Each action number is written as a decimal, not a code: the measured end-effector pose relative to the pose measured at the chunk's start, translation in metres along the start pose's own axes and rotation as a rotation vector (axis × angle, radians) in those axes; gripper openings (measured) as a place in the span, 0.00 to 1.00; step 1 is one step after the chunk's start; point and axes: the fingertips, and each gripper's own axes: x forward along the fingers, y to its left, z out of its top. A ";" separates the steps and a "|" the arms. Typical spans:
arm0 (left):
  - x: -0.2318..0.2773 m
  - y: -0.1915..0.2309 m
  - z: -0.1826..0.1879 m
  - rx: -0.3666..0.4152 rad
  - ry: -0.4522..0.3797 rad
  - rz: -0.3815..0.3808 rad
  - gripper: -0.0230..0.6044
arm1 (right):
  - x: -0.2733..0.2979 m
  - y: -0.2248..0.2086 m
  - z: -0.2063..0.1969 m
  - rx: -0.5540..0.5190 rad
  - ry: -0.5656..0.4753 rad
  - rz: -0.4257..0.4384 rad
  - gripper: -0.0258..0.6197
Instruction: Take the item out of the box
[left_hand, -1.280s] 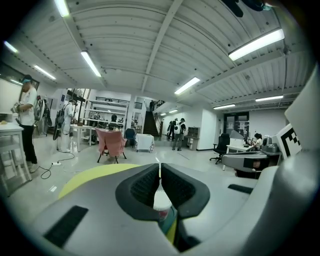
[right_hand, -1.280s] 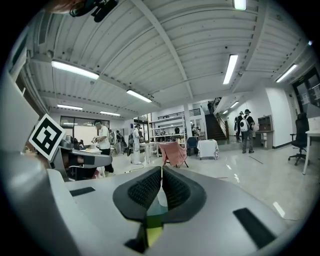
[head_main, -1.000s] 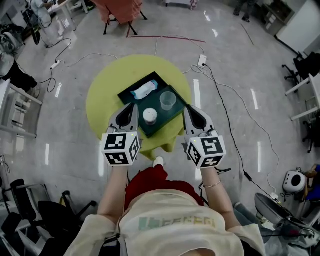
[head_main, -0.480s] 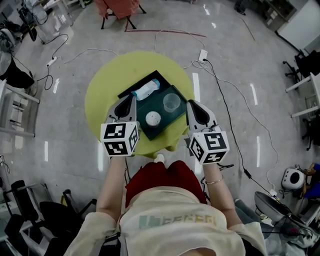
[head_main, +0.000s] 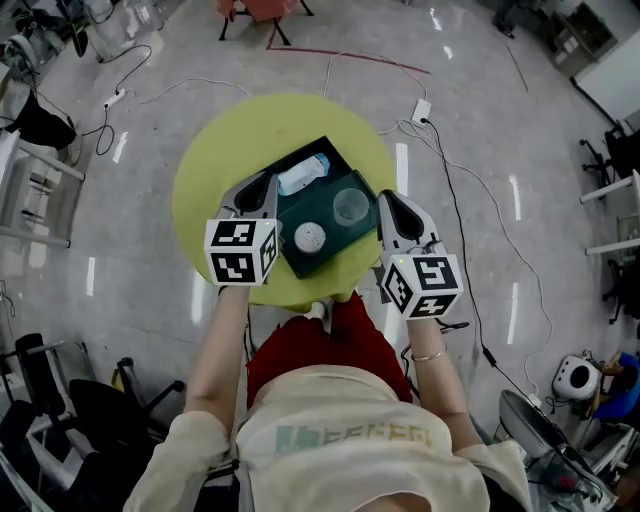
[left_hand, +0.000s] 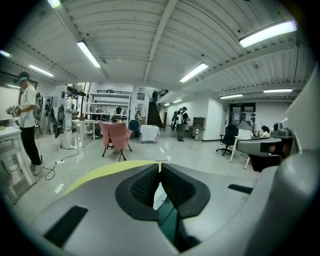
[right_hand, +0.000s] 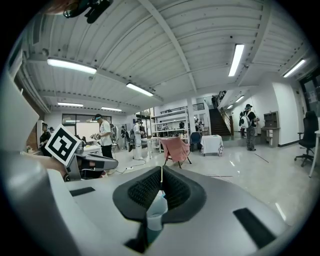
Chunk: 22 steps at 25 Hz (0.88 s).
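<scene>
A dark green box (head_main: 326, 160) lies on a round yellow-green table (head_main: 215, 150). In it are a clear plastic bottle (head_main: 303, 175), a clear cup (head_main: 350, 207) and a white round lidded item (head_main: 309, 237). My left gripper (head_main: 268, 181) hovers over the box's left edge, jaws shut and empty. My right gripper (head_main: 387, 198) is just off the box's right edge, also shut with nothing held. In the left gripper view the left gripper (left_hand: 160, 165) has its pads together. Under the touching tips of the right gripper (right_hand: 161, 171) the cup (right_hand: 155, 212) shows in the right gripper view.
Cables and a power strip (head_main: 422, 110) lie on the grey floor behind the table. A chair draped in pink cloth (head_main: 262, 8) stands further back. Metal shelving (head_main: 30, 190) is at the left, black chairs (head_main: 60, 420) at the lower left. People stand far off in the hall.
Both grippers have moved forward along the two sides of the box, and the head view has shifted a little. Jaws stayed shut.
</scene>
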 end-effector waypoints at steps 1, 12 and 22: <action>0.003 0.002 0.000 0.002 0.008 0.000 0.09 | 0.004 -0.002 0.002 -0.001 -0.001 0.006 0.10; 0.058 0.006 -0.012 0.074 0.129 -0.049 0.09 | 0.051 -0.040 0.005 -0.006 0.046 0.070 0.10; 0.099 0.011 -0.036 0.107 0.261 -0.085 0.18 | 0.092 -0.055 -0.006 -0.004 0.104 0.147 0.10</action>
